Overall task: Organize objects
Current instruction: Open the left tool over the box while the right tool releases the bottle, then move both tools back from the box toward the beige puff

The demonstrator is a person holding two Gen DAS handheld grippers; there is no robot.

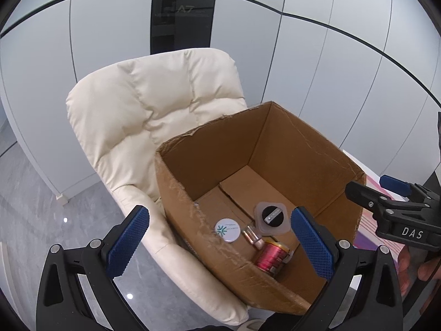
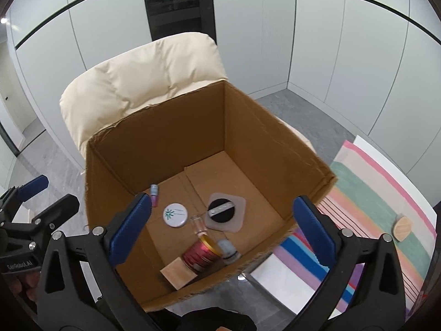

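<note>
An open cardboard box [image 1: 206, 165] [image 2: 115, 162] stands on a cream armchair. Inside lie a white round tin [image 1: 227, 230] [image 2: 175, 215], a black puff in a clear case [image 1: 272, 217] [image 2: 224, 211], a red and gold can [image 1: 271, 256] [image 2: 200, 254], a small clear vial [image 1: 251, 235] [image 2: 199, 224], a pink tube [image 2: 154, 194], a small bottle [image 2: 228, 251] and a tan square pad [image 2: 178, 275]. My left gripper [image 1: 220, 245] [image 2: 41, 193] is open and empty at the box's left edge. My right gripper [image 2: 223, 231] [image 1: 377, 190] is open and empty above the box.
The cream armchair [image 1: 143, 104] [image 2: 137, 80] backs onto white wall panels. A striped cloth [image 2: 372, 201] on a white table at the right bears a small wooden leaf-shaped piece [image 2: 403, 226]. Grey floor [image 1: 24, 198] lies to the left.
</note>
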